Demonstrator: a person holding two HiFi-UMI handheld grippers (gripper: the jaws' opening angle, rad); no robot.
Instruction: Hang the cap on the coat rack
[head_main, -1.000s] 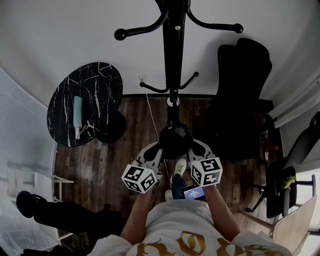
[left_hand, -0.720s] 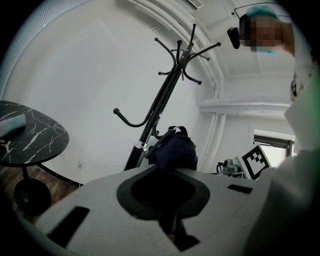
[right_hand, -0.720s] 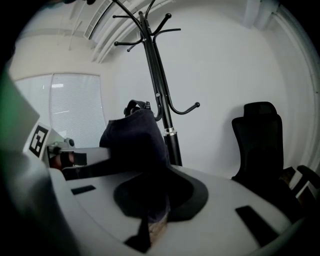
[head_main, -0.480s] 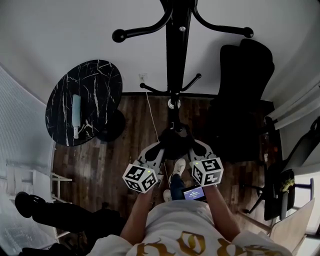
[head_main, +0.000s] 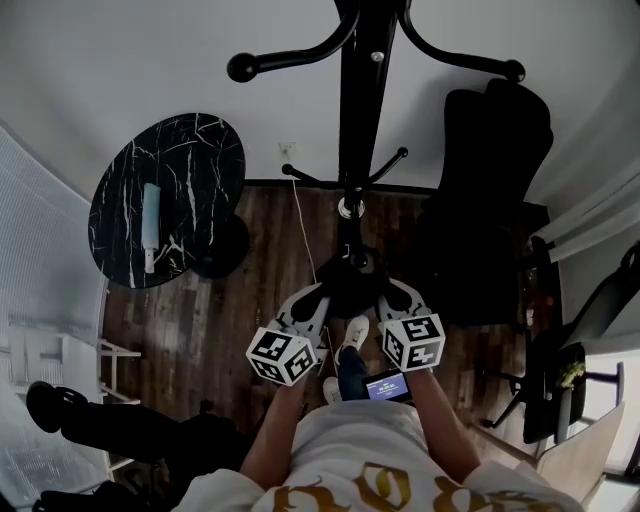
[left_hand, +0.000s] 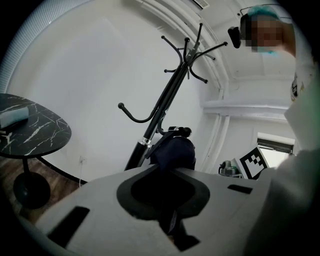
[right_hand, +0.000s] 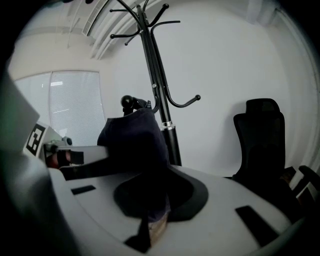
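A dark navy cap (head_main: 349, 284) hangs between both grippers, low in front of the black coat rack (head_main: 357, 120). My left gripper (head_main: 320, 300) is shut on the cap's left edge and my right gripper (head_main: 384, 296) on its right edge. In the left gripper view the cap (left_hand: 173, 151) bulges beyond the closed jaws of the left gripper (left_hand: 167, 172), with the coat rack (left_hand: 165, 100) slanting up behind it. In the right gripper view the cap (right_hand: 134, 145) fills the jaws of the right gripper (right_hand: 155, 175). There the rack's pole (right_hand: 159, 95) and a curved hook (right_hand: 184, 103) stand just behind it.
A round black marble table (head_main: 190, 170) with a pale blue object (head_main: 152, 214) stands left of the rack. A black office chair (head_main: 490, 190) is to the right. A wall socket with a white cable (head_main: 289, 158) sits behind the pole. A phone (head_main: 386, 385) shows near my legs.
The rack's upper hooks have slid up and right in the head view and look larger. Both grippers stay side by side, shut on the cap.
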